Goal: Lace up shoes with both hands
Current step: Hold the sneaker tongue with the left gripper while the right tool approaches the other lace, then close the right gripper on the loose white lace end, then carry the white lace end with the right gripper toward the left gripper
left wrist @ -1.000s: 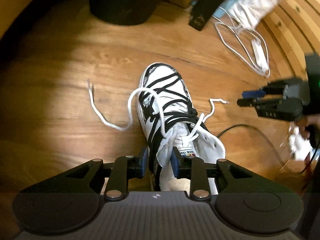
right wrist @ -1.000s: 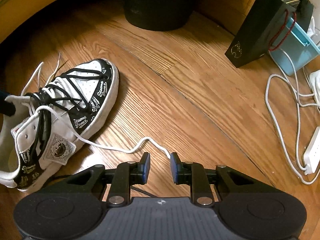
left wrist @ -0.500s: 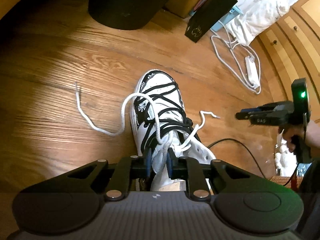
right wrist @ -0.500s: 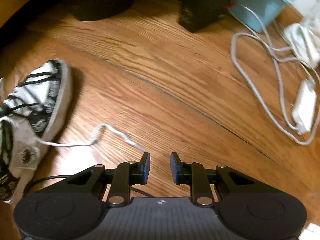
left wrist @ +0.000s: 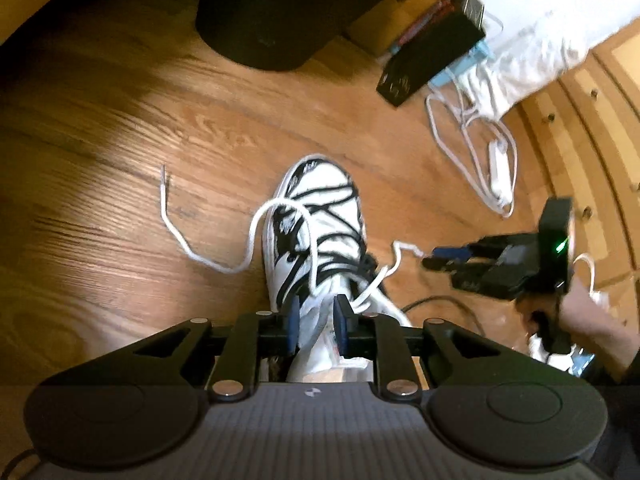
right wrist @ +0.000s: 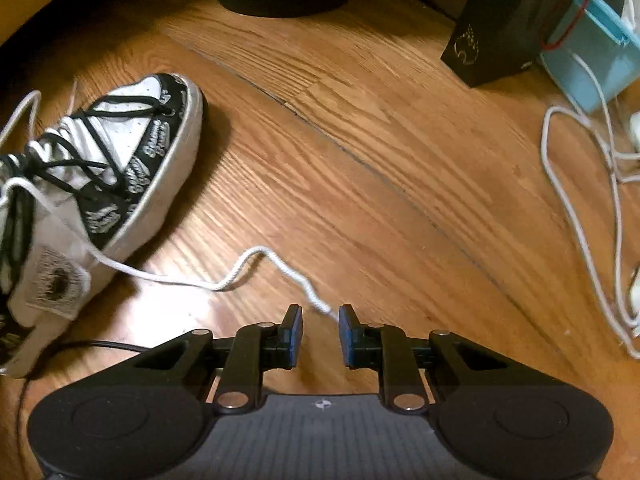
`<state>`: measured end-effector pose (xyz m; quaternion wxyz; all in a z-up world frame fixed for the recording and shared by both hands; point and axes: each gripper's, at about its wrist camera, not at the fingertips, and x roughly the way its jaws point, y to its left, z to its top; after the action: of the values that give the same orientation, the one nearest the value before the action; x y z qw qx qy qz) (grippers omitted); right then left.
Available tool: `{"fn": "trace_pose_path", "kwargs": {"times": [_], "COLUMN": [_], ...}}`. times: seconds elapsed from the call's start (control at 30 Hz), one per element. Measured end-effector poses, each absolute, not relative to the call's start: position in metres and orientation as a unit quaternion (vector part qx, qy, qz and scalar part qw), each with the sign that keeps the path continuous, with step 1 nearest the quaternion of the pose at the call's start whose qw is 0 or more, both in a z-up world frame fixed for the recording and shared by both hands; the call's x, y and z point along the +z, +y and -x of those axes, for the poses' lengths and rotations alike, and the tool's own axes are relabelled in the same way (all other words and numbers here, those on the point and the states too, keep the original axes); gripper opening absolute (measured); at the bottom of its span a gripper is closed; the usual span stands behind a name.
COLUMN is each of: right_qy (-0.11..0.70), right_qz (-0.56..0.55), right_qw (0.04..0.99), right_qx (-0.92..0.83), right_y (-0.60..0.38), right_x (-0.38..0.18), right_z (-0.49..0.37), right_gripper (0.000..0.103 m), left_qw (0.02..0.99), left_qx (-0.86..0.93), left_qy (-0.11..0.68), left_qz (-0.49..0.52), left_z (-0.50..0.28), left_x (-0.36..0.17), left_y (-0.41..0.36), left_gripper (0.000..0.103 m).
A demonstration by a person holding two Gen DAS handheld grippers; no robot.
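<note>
A white and black sneaker [left wrist: 316, 216] stands on the wooden floor, toe pointing away. My left gripper [left wrist: 318, 320] is at its collar, shut on the white tongue [left wrist: 316, 340]. One white lace end [left wrist: 176, 236] trails to the left on the floor. The other lace end [right wrist: 240, 272] runs right from the shoe [right wrist: 120, 152], and its tip [right wrist: 326, 308] lies just ahead of the gap of my right gripper [right wrist: 320, 320], which is open and holds nothing. In the left wrist view the right gripper [left wrist: 430, 258] is held by a hand, close to that lace tip [left wrist: 404, 246].
A black bin [left wrist: 272, 12] stands beyond the shoe. A black paper bag [right wrist: 492, 28] and a blue box [right wrist: 592, 64] sit at the back right. A white cable with a power strip [right wrist: 580, 208] sprawls on the right. A black cable [right wrist: 100, 345] lies near the heel.
The left gripper's fingers have narrowed onto the tongue. The right gripper swung away to the right, then came back with its fingertips at the lace tip.
</note>
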<state>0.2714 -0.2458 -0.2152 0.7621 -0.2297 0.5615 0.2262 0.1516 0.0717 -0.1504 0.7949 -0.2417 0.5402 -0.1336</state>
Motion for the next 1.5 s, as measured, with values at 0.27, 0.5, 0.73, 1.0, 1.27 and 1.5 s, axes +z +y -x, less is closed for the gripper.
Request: {"fn": "trace_pose_path", "kwargs": {"times": [0.27, 0.5, 0.73, 1.0, 1.27, 1.5], "right_qy": [0.563, 0.567, 0.551, 0.531, 0.545, 0.539], "right_qz": [0.205, 0.187, 0.186, -0.013, -0.134, -0.141], "right_qw": [0.769, 0.769, 0.774, 0.787, 0.735, 0.713], "right_qx": [0.224, 0.23, 0.251, 0.314, 0.381, 0.425], "right_y": [-0.239, -0.233, -0.226, -0.243, -0.23, -0.206], "right_x": [-0.219, -0.225, -0.206, -0.131, -0.115, -0.106], "right_z": [-0.277, -0.281, -0.272, -0.276, -0.272, -0.262], "right_gripper": [0.022, 0.006, 0.004, 0.004, 0.004, 0.004], "left_qw": [0.797, 0.805, 0.819, 0.826, 0.83, 0.857], "left_qx": [-0.139, -0.166, -0.185, -0.239, -0.286, -0.288], "left_qy": [0.529, 0.498, 0.473, 0.46, 0.446, 0.422], "left_qz": [0.254, 0.278, 0.267, 0.222, 0.177, 0.07], "left_z": [-0.153, -0.152, -0.153, -0.147, -0.139, -0.127], "left_x": [-0.15, -0.138, -0.126, -0.114, -0.104, -0.09], "left_y": [0.074, 0.075, 0.07, 0.045, 0.024, 0.011], "left_gripper": [0.02, 0.024, 0.024, 0.026, 0.026, 0.026]}}
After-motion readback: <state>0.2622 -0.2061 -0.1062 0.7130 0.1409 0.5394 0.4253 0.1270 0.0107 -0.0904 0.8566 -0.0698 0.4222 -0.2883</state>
